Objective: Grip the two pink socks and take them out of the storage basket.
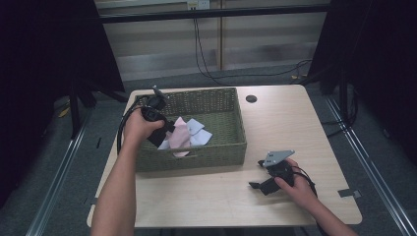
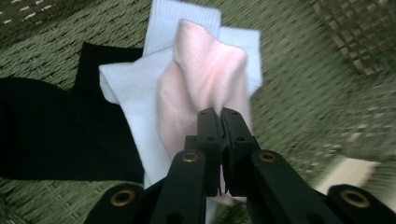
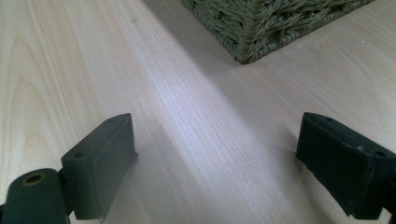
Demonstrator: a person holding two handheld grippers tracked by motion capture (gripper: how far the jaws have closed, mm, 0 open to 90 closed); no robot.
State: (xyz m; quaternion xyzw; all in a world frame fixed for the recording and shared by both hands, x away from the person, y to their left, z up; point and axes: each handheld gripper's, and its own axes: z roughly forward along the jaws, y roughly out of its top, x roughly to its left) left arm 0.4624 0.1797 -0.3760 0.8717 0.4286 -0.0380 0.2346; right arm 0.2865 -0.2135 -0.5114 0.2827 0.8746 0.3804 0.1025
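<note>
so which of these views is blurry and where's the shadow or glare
High view: dim, black at both sides. Left gripper view: basket weave smeared at right, pink sock soft. Right gripper view: sharp, basket shadow across the table, pale sheen mid-frame.

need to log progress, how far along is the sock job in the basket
Early on. Done: the left gripper has shut on the pink sock inside the green basket. In hand: that sock is pinched but not out of the basket. Left: the white sock and a black piece lie in the basket. The right gripper waits open over the table.
</note>
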